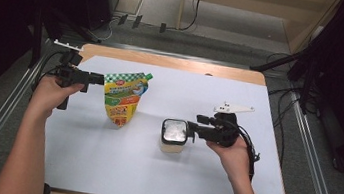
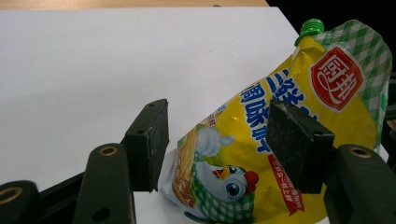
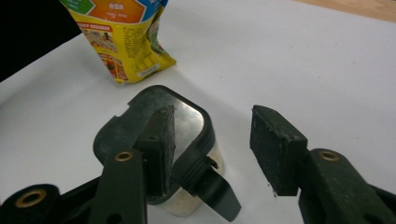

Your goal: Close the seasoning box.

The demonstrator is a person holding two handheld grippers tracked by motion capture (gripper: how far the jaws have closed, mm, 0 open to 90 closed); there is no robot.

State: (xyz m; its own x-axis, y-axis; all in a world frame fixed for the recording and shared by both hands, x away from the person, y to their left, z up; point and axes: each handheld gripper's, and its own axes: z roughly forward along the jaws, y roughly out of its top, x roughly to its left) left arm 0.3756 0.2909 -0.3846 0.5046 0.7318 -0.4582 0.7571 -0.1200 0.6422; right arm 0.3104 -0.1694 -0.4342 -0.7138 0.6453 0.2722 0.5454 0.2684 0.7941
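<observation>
Container point(image 3: 177, 140) sits just beside the gaping right claw point(image 3: 212, 144), unheld.

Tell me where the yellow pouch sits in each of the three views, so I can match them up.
High view: the pouch stands left of centre on the white mat, beside the left tool.
Left gripper view: it is at right, past the two pads, green cap at top.
Right gripper view: its lower end is at top left, behind the black-lidded jar.
Shared landmark: the white mat.
</observation>
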